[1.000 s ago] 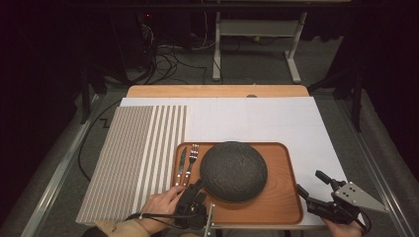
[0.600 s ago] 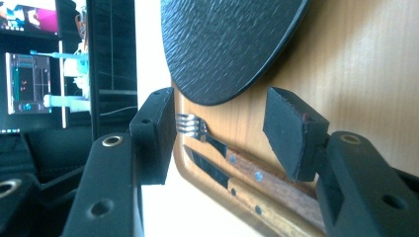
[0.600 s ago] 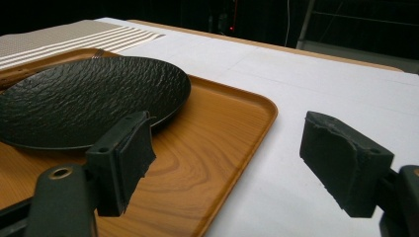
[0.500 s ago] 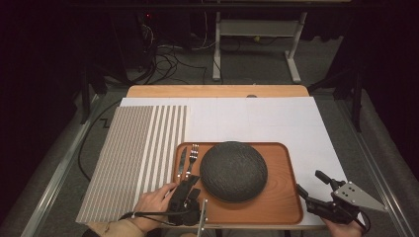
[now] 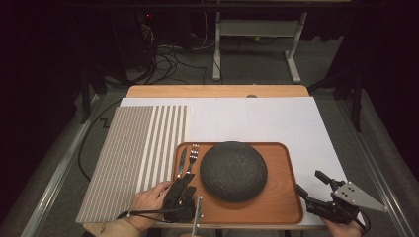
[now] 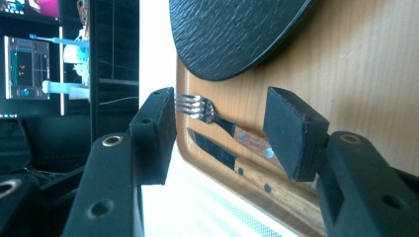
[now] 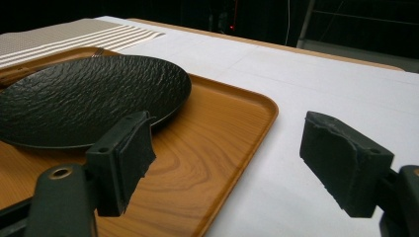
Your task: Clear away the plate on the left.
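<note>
High view: a dark room with cables on the floor behind a bench (image 5: 217,91) laid with white paper and a striped mat (image 5: 133,158). On a wooden tray (image 5: 276,197) lie a black plate (image 5: 233,171), a fork (image 5: 193,154) and a knife (image 5: 182,161). The left gripper (image 5: 184,193) covers their handles; the right gripper (image 5: 316,190) hovers off the tray's right edge.

Left gripper view: jaws apart, holding nothing, fork (image 6: 210,111) and knife (image 6: 222,155) between them; the handles run behind the right jaw.

Right gripper view: jaws wide apart and empty, straddling the tray's edge (image 7: 247,148); the plate (image 7: 84,98) is cut off at left.
</note>
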`<state>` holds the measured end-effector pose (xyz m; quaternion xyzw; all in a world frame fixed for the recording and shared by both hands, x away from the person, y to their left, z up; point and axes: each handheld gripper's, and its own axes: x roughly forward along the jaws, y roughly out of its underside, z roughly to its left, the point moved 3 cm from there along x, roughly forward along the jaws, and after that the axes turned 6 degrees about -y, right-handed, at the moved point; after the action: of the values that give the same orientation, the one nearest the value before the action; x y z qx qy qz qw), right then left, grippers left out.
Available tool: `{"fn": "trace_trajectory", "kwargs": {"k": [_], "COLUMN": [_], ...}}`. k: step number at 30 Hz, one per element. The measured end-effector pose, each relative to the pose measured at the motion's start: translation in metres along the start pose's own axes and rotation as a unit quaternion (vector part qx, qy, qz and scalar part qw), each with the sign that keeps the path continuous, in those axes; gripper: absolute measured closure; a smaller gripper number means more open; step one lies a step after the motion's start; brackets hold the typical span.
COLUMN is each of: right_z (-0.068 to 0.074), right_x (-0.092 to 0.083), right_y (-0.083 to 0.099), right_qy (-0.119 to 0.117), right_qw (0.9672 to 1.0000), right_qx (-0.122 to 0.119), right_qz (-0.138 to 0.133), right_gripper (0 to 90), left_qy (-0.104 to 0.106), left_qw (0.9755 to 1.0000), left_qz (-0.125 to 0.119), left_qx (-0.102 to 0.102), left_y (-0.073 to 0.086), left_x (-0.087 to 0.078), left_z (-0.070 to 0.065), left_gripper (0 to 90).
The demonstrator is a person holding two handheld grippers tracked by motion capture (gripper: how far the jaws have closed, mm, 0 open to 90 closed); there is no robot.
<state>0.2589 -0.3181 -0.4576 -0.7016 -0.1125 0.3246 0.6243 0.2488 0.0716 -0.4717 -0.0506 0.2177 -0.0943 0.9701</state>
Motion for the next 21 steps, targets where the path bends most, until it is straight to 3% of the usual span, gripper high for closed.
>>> {"fn": "trace_trajectory", "kwargs": {"k": [9, 21], "right_z": [0.0, 0.001], "right_x": [0.0, 0.001], "right_y": [0.0, 0.0], "right_qy": [-0.001, 0.0], "right_qw": [1.0, 1.0], "right_qx": [-0.001, -0.003], "right_qz": [0.0, 0.004], "right_gripper": [21.5, 21.5], "left_qy": [0.001, -0.005], "left_qw": [1.0, 0.9996], "left_qz": [0.007, 0.015], "left_qx": [0.001, -0.025], "left_y": [0.006, 0.019], "left_x": [0.0, 0.002], "left_z": [0.002, 0.008], "left_gripper": [43.9, 43.9]}}
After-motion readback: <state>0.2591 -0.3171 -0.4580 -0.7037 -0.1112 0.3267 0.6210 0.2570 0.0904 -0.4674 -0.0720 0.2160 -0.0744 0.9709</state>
